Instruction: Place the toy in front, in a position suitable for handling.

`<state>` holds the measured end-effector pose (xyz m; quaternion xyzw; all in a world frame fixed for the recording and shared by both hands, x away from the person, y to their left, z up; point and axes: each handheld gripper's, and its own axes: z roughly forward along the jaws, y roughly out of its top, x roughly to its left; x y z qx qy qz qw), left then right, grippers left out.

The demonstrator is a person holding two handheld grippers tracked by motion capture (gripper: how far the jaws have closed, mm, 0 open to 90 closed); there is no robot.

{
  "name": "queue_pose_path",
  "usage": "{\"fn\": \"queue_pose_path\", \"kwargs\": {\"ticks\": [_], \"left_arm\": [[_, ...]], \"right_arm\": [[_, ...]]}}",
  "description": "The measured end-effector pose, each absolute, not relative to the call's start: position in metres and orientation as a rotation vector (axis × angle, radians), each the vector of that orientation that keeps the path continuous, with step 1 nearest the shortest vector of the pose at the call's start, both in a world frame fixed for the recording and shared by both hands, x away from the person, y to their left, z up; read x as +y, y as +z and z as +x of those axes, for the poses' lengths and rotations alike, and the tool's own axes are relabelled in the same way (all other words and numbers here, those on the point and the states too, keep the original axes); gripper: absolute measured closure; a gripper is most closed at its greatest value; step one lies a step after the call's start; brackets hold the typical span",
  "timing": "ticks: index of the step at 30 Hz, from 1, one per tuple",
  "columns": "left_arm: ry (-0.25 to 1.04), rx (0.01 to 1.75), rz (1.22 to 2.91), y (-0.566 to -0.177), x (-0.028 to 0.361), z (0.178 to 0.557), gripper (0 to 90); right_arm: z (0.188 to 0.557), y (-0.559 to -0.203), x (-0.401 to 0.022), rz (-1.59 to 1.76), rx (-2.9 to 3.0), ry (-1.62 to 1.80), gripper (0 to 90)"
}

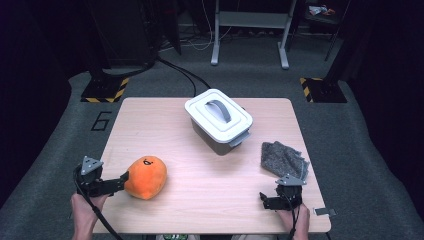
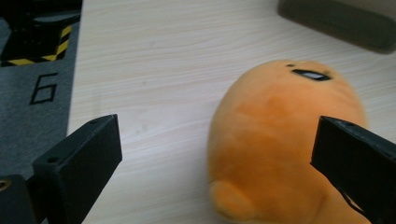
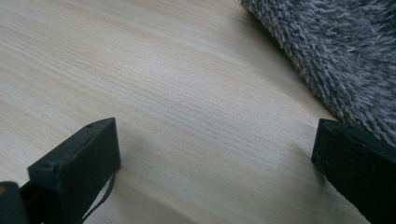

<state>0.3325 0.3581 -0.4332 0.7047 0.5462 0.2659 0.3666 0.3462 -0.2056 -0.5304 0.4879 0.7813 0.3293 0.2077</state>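
Presently, the findings stand as follows:

- The orange plush toy lies on the wooden table near its front left corner, well apart from the white lidded box at centre rear.
- The left gripper sits at the toy's left flank, jaws spread wide. In the left gripper view the toy lies off-centre: one jaw overlaps its body, the other stands over bare table with a wide gap to the plush.
- The right gripper rests low at the front right, jaws likewise parted and holding nothing, just beside the grey fuzzy cloth.
- Judgement: the step in hand is taking hold of the toy with the left gripper.
- To do it well: shift the gripper sideways until the body sits midway between the jaws, advance so the pads pass the widest part, then close gently.
- Risk: closing from the present offset would likely pinch only an edge and push the soft toy aside.
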Motion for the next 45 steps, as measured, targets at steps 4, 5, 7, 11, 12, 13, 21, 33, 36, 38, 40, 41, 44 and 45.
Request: {"fn": "queue_pose_path", "kwargs": {"ticks": [4,5,7,11,12,13,21,33,36,38,40,41,44,45], "left_arm": [[0.649,1.358,1.838,-0.432,0.343,0.334,1.2],[0.642,1.352,1.852,-0.433,0.340,0.335,1.3],[0.607,1.336,1.862,-0.436,0.331,0.337,1.6],[0.569,1.318,1.890,-0.440,0.324,0.341,1.2],[0.570,1.313,1.886,-0.441,0.322,0.342,1.3],[0.557,1.308,1.902,-0.442,0.321,0.342,1.3],[0.536,1.346,1.935,-0.457,0.314,0.350,7.1],[0.519,1.359,1.957,-0.469,0.315,0.349,29.1],[0.542,1.356,1.951,-0.469,0.313,0.347,41.5],[0.543,1.357,1.951,-0.469,0.313,0.346,46.8],[0.562,1.348,1.956,-0.469,0.311,0.344,48.9],[0.570,1.343,1.955,-0.468,0.311,0.344,51.1],[0.579,1.325,1.967,-0.467,0.309,0.342,56.4],[0.591,1.313,1.958,-0.466,0.309,0.342,58.7]], "right_arm": [[0.346,-0.530,-0.206,1.358,2.175,0.917,0.2],[0.346,-0.530,-0.206,1.358,2.176,0.917,0.3],[0.346,-0.530,-0.206,1.357,2.176,0.918,0.3],[0.346,-0.530,-0.206,1.357,2.176,0.918,0.3],[0.346,-0.530,-0.206,1.358,2.175,0.919,0.4],[0.346,-0.530,-0.206,1.358,2.175,0.919,0.4],[0.346,-0.530,-0.206,1.352,2.178,0.921,0.7],[0.347,-0.530,-0.205,1.348,2.178,0.922,1.2],[0.347,-0.530,-0.206,1.345,2.180,0.923,1.5],[0.347,-0.530,-0.206,1.344,2.179,0.924,1.6],[0.347,-0.530,-0.206,1.344,2.180,0.923,1.6],[0.347,-0.530,-0.206,1.345,2.180,0.923,1.6],[0.346,-0.530,-0.206,1.343,2.180,0.925,2.1],[0.346,-0.530,-0.206,1.343,2.177,0.927,2.1]]}}
